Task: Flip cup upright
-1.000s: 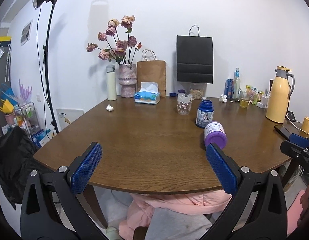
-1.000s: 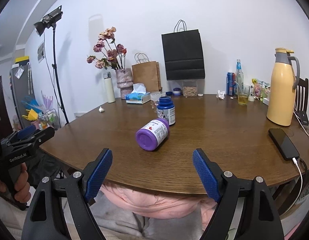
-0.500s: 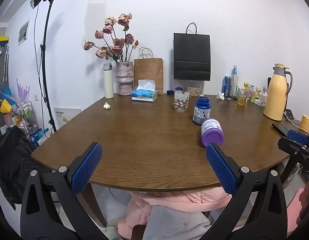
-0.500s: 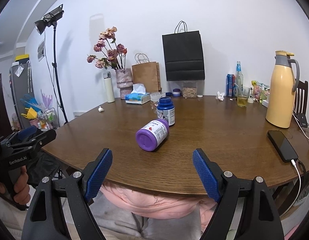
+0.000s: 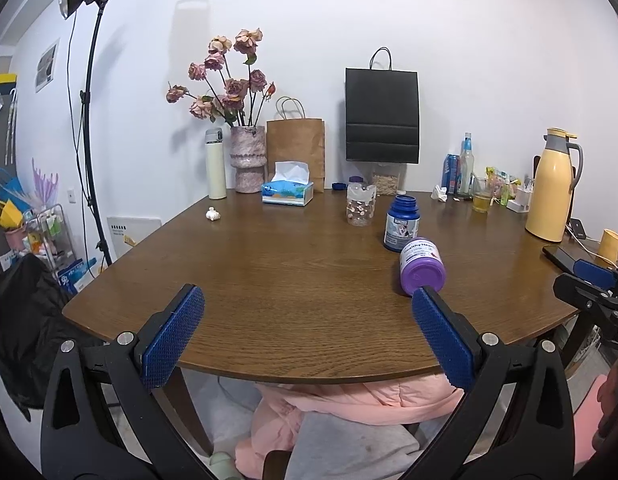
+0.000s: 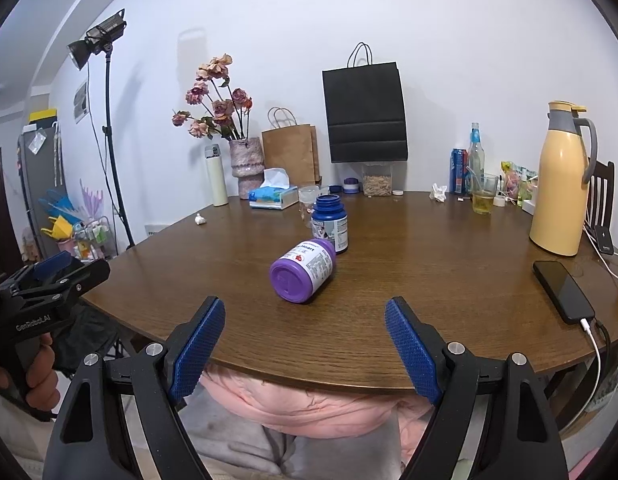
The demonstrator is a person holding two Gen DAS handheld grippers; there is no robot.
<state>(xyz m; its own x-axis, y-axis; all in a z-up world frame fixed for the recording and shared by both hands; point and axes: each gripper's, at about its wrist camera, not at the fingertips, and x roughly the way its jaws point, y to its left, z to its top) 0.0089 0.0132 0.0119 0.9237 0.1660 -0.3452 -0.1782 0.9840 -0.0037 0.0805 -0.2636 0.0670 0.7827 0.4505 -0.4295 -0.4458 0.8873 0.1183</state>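
A purple bottle (image 5: pixel 422 266) (image 6: pixel 305 270) lies on its side on the brown table (image 5: pixel 293 280) (image 6: pixel 429 280), its flat end facing me. Just behind it a dark blue bottle (image 5: pixel 401 222) (image 6: pixel 329 222) stands upright. A clear patterned cup (image 5: pixel 361 209) (image 6: pixel 308 199) stands further back; which way up it is I cannot make out. My left gripper (image 5: pixel 305 296) hovers open at the near table edge, the purple bottle just beyond its right finger. My right gripper (image 6: pixel 304 306) is open too, with the purple bottle ahead of the gap.
At the back stand a vase of flowers (image 5: pixel 247 158), a tissue box (image 5: pixel 287 192), paper bags (image 5: pixel 381 116) and a white flask (image 5: pixel 216 170). On the right are a yellow thermos (image 6: pixel 559 184), a phone on a cable (image 6: pixel 563 290) and a glass of drink (image 6: pixel 484 200).
The left wrist view has shifted slightly, so the table looks a little further off. The right gripper has hardly moved. Both stay open and the bottles have not moved.
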